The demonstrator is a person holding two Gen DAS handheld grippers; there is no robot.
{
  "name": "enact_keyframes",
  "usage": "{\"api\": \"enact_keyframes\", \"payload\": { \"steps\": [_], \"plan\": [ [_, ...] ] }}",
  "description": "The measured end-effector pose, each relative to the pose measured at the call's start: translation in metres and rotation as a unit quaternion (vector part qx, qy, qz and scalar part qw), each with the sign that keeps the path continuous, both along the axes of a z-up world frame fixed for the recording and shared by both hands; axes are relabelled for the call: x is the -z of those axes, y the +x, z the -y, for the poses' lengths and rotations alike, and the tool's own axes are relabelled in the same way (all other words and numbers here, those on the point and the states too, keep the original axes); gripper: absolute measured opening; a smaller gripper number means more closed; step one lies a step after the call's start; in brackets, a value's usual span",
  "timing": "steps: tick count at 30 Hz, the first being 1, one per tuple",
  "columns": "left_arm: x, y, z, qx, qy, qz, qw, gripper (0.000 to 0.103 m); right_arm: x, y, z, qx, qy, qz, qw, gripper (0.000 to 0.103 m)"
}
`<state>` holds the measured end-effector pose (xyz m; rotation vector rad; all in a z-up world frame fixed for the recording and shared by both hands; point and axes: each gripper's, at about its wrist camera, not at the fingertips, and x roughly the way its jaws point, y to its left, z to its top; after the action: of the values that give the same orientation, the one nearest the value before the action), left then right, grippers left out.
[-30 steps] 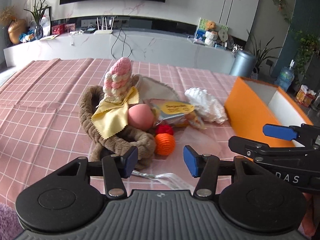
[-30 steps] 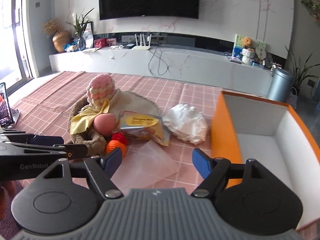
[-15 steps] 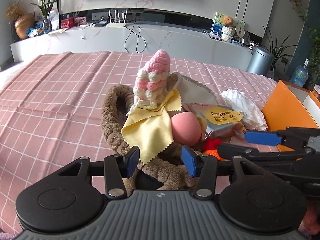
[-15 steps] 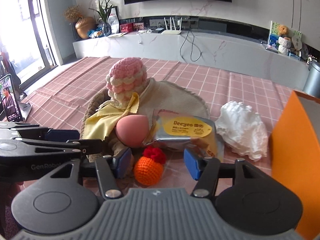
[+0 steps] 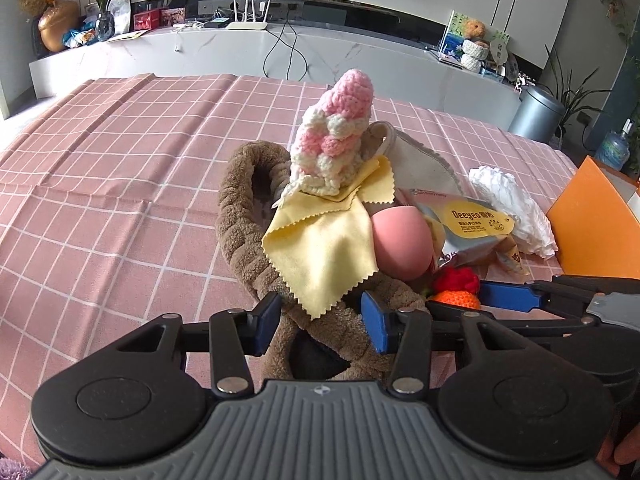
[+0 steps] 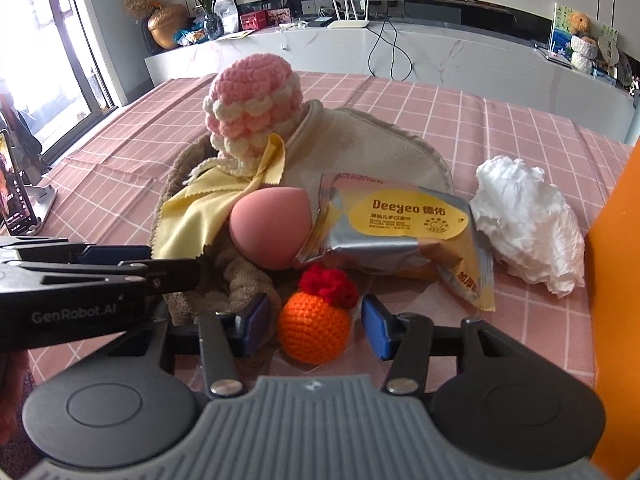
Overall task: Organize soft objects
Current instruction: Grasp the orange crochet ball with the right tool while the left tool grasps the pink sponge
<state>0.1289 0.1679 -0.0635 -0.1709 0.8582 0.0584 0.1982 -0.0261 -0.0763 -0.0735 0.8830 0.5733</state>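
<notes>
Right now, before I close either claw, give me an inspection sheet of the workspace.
Surface: pink checked tablecloth, lying flat.
Job's things: brown plush band under a yellow cloth; pink-white crochet piece on top; pink sponge egg; orange crochet ball; beige cloth; orange box at right.
Clutter: wipes packet; crumpled white tissue.
Grippers: left claw open, astride the plush band, jaws just closing; right claw open, astride the orange ball, jaws just closing.
Cables: black leads hang off the far counter.
Surroundings: router, plants, grey bin.
</notes>
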Motion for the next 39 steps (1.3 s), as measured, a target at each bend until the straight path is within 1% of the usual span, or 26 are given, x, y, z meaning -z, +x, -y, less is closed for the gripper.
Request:
{"api": "enact_keyframes", "payload": {
  "steps": [2, 3, 4, 7, 9, 11, 13, 14, 15, 16, 18, 20, 21, 23, 25, 26, 27, 28, 29, 31, 34, 36, 38, 39],
  "plan": [
    [0.000, 0.001, 0.002, 0.006, 0.002, -0.002, 1.0000, 0.053, -0.001, 0.000, 0.000, -0.005, 0.000, 0.005, 1.000, 0.042],
    [-0.001, 0.001, 0.003, 0.006, 0.002, -0.002, 1.0000, 0.052, -0.001, -0.001, -0.001, -0.008, -0.004, 0.009, 1.000, 0.041],
    [-0.001, 0.001, 0.004, 0.006, 0.001, -0.002, 1.0000, 0.051, -0.001, -0.002, -0.001, -0.011, -0.003, 0.009, 1.000, 0.040],
    [-0.003, 0.001, 0.005, 0.007, -0.001, -0.003, 1.0000, 0.044, -0.003, -0.002, 0.003, -0.010, 0.001, 0.008, 1.000, 0.039],
    [-0.006, -0.001, 0.006, 0.010, 0.003, 0.002, 0.9999, 0.040, -0.010, -0.007, 0.007, -0.010, 0.000, 0.026, 1.000, 0.039],
    [-0.010, -0.001, 0.006, 0.019, 0.000, 0.007, 0.9998, 0.040, -0.020, -0.011, 0.014, -0.008, 0.003, 0.040, 0.999, 0.039],
    [-0.015, -0.001, 0.009, 0.047, -0.009, 0.013, 0.9988, 0.040, -0.031, -0.015, 0.024, 0.000, 0.006, 0.051, 0.999, 0.039],
    [-0.017, -0.001, 0.012, 0.061, -0.007, 0.015, 0.9980, 0.043, -0.035, -0.017, 0.031, 0.008, 0.005, 0.056, 0.998, 0.039],
    [-0.019, 0.001, 0.017, 0.079, 0.000, 0.019, 0.9967, 0.048, -0.037, -0.017, 0.036, 0.015, 0.004, 0.056, 0.998, 0.039],
    [-0.020, 0.003, 0.022, 0.095, 0.008, 0.023, 0.9952, 0.050, -0.037, -0.017, 0.042, 0.021, 0.002, 0.054, 0.998, 0.039],
    [-0.020, 0.009, 0.030, 0.121, 0.021, 0.029, 0.9920, 0.052, -0.034, -0.015, 0.051, 0.034, -0.003, 0.046, 0.998, 0.039],
    [-0.017, 0.020, 0.035, 0.142, 0.026, 0.024, 0.9892, 0.052, -0.028, -0.013, 0.059, 0.044, -0.004, 0.032, 0.998, 0.039],
    [-0.015, 0.026, 0.037, 0.147, 0.036, 0.024, 0.9883, 0.051, -0.026, -0.013, 0.061, 0.047, -0.006, 0.029, 0.998, 0.039],
    [-0.013, 0.034, 0.044, 0.156, 0.075, 0.039, 0.9841, 0.051, -0.021, -0.011, 0.063, 0.047, -0.009, 0.022, 0.999, 0.039],
    [-0.010, 0.042, 0.051, 0.174, 0.113, 0.039, 0.9776, 0.057, -0.016, -0.008, 0.064, 0.045, -0.009, 0.014, 0.999, 0.039],
    [-0.008, 0.046, 0.055, 0.187, 0.125, 0.036, 0.9737, 0.064, -0.014, -0.007, 0.064, 0.046, -0.008, 0.010, 0.999, 0.039],
    [-0.004, 0.048, 0.058, 0.202, 0.134, 0.033, 0.9696, 0.066, -0.011, -0.006, 0.064, 0.046, -0.007, 0.005, 0.999, 0.039],
    [-0.001, 0.050, 0.062, 0.213, 0.144, 0.033, 0.9658, 0.067, -0.008, -0.005, 0.064, 0.046, -0.006, 0.000, 0.999, 0.039],
    [0.003, 0.051, 0.066, 0.223, 0.158, 0.034, 0.9613, 0.071, -0.005, -0.003, 0.064, 0.046, -0.004, -0.004, 0.999, 0.040],
    [0.011, 0.055, 0.071, 0.232, 0.176, 0.030, 0.9562, 0.074, -0.001, -0.001, 0.065, 0.046, -0.002, -0.012, 0.999, 0.040],
    [0.019, 0.061, 0.072, 0.233, 0.186, 0.026, 0.9542, 0.073, 0.002, 0.001, 0.066, 0.048, 0.007, -0.021, 0.999, 0.040],
    [0.023, 0.064, 0.073, 0.232, 0.197, 0.022, 0.9524, 0.064, 0.003, 0.002, 0.066, 0.048, 0.011, -0.024, 0.999, 0.040],
    [0.024, 0.061, 0.074, 0.232, 0.208, 0.028, 0.9498, 0.058, 0.002, 0.000, 0.066, 0.047, 0.013, -0.023, 0.999, 0.040],
    [0.021, 0.059, 0.071, 0.230, 0.202, 0.031, 0.9515, 0.056, 0.000, -0.001, 0.067, 0.046, 0.017, -0.021, 0.999, 0.040]
  ]
}}
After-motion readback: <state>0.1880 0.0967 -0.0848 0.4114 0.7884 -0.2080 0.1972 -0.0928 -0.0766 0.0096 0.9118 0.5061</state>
